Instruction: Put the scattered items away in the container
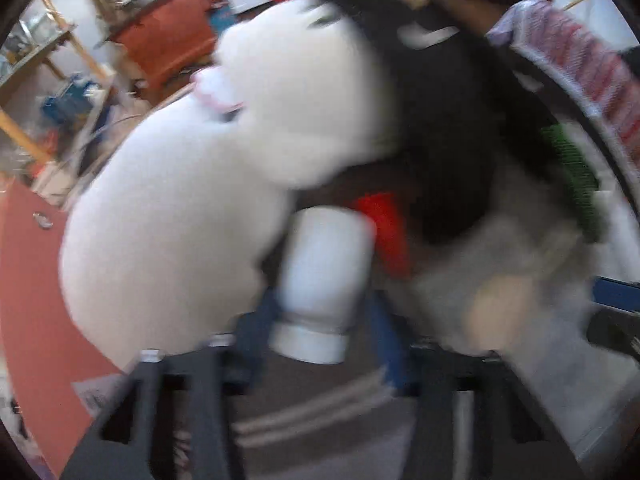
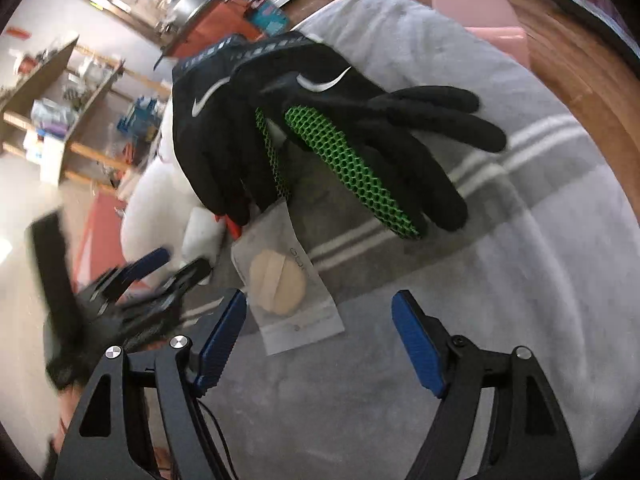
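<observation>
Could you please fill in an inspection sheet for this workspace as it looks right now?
Surface: grey striped towel on a wooden table.
Job's things: black gloves, clear pouch, white bottle, white plush toy; container not identifiable.
Clutter: pink object.
Grippers: right gripper open over the pouch, empty; left gripper blurred beside the plush.
Cables: thin wire under the right gripper.
Surroundings: wooden shelves.

We seem to be in a cluttered home or storage room: wooden shelves (image 2: 60, 92) crowded with boxes and bottles line the white wall, a metal pot (image 2: 188, 8) sits on an orange cabinet (image 2: 224, 20), and a grey striped blanket (image 2: 500, 208) covers the wooden desk (image 2: 576, 64).
</observation>
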Available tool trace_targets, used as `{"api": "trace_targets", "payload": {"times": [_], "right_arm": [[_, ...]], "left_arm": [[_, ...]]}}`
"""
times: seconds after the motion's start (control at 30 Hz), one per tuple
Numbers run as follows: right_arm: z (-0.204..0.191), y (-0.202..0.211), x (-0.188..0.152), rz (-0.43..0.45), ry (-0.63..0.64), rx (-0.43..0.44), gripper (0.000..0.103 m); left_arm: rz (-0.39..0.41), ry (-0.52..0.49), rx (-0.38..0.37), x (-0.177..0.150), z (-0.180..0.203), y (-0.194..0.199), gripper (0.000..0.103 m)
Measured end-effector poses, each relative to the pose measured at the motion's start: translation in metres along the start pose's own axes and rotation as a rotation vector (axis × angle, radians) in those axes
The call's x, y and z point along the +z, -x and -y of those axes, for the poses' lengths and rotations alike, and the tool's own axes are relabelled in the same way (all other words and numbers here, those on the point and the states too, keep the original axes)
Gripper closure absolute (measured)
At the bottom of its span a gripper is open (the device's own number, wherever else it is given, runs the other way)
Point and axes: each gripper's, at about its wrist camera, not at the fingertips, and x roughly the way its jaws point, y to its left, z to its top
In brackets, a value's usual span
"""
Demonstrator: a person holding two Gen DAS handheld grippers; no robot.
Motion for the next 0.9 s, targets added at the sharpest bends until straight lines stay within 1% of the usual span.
{"api": "trace_targets", "payload": {"times": [0.03, 0.13, 0.17, 0.2, 0.23, 0.3, 0.33, 0.37, 0.4, 0.43, 0.47, 0.5, 0.53, 0.57, 0.6, 0.63, 0.67, 0.7, 0.73, 0.77, 0.8, 0.83, 0.87, 0.9], "right_arm": [[-0.004, -0.004, 0.001, -0.013, 0.025, -0.002, 0.028], [-0.017, -0.017, 0.002, -0.031, 0.098, -0.006, 0.027], [-0.021, -0.022, 0.003, -0.035, 0.125, -0.013, 0.025], [-0.026, -0.028, 0.002, -0.034, 0.161, -0.038, 0.02], [-0.031, -0.033, 0.001, -0.03, 0.189, -0.062, 0.019], [-0.042, -0.045, -0.002, -0.024, 0.246, -0.073, 0.017], [-0.046, -0.052, -0.005, -0.031, 0.274, -0.07, 0.017], [-0.051, -0.058, -0.008, -0.043, 0.319, -0.087, 0.019], [-0.057, -0.062, -0.012, -0.045, 0.387, -0.14, 0.05], [-0.06, -0.062, -0.014, -0.047, 0.427, -0.178, 0.055], [-0.058, -0.059, -0.013, -0.054, 0.412, -0.163, 0.061], [-0.052, -0.052, -0.01, -0.059, 0.352, -0.113, 0.072], [-0.046, -0.045, -0.009, -0.057, 0.308, -0.078, 0.078], [-0.04, -0.035, -0.01, -0.046, 0.274, -0.056, 0.097], [-0.036, -0.027, -0.011, -0.036, 0.253, -0.04, 0.097], [-0.033, -0.019, -0.013, -0.024, 0.234, -0.026, 0.097], [-0.031, -0.01, -0.014, -0.013, 0.213, -0.008, 0.097], [-0.032, 0.002, -0.016, 0.0, 0.191, 0.029, 0.097], [-0.038, 0.009, -0.014, 0.012, 0.175, 0.064, 0.097], [-0.042, 0.02, -0.015, 0.031, 0.162, 0.101, 0.097], [-0.049, 0.037, -0.018, 0.059, 0.138, 0.158, 0.097], [-0.059, 0.052, -0.02, 0.088, 0.128, 0.22, 0.097], [-0.076, 0.068, -0.023, 0.121, 0.145, 0.28, 0.097], [-0.106, 0.086, -0.026, 0.158, 0.206, 0.324, 0.097]], "left_arm": [[0.0, 0.034, -0.037, 0.001, -0.007, 0.001, 0.065], [-0.013, 0.087, -0.098, -0.005, -0.023, 0.019, 0.066], [-0.004, 0.106, -0.103, -0.008, -0.03, 0.034, 0.066], [0.01, 0.124, -0.111, -0.012, -0.037, 0.049, 0.066], [0.035, 0.155, -0.13, -0.017, -0.051, 0.077, 0.068], [0.071, 0.212, -0.149, -0.024, -0.072, 0.117, 0.077], [0.098, 0.246, -0.149, -0.03, -0.087, 0.143, 0.092], [0.122, 0.269, -0.138, -0.034, -0.099, 0.164, 0.1], [0.144, 0.294, -0.118, -0.04, -0.115, 0.186, 0.1], [0.175, 0.332, -0.097, -0.048, -0.135, 0.213, 0.1], [0.197, 0.36, -0.076, -0.055, -0.153, 0.232, 0.1], [0.215, 0.386, -0.047, -0.062, -0.17, 0.247, 0.1], [0.235, 0.418, -0.01, -0.071, -0.194, 0.265, 0.1], [0.246, 0.438, -0.001, -0.076, -0.21, 0.275, 0.1], [0.252, 0.475, -0.006, -0.087, -0.232, 0.29, 0.1], [0.245, 0.505, -0.006, -0.097, -0.246, 0.295, 0.098], [0.233, 0.53, -0.003, -0.106, -0.254, 0.302, 0.095], [0.218, 0.546, -0.008, -0.117, -0.26, 0.306, 0.081], [0.203, 0.547, -0.03, -0.132, -0.257, 0.308, 0.054], [0.199, 0.543, -0.05, -0.145, -0.251, 0.307, 0.04], [0.2, 0.551, -0.057, -0.161, -0.241, 0.303, 0.022], [0.199, 0.569, -0.056, -0.172, -0.232, 0.299, 0.02], [0.182, 0.61, -0.063, -0.186, -0.223, 0.288, 0.02], [0.157, 0.665, -0.091, -0.198, -0.218, 0.278, 0.02]]}}
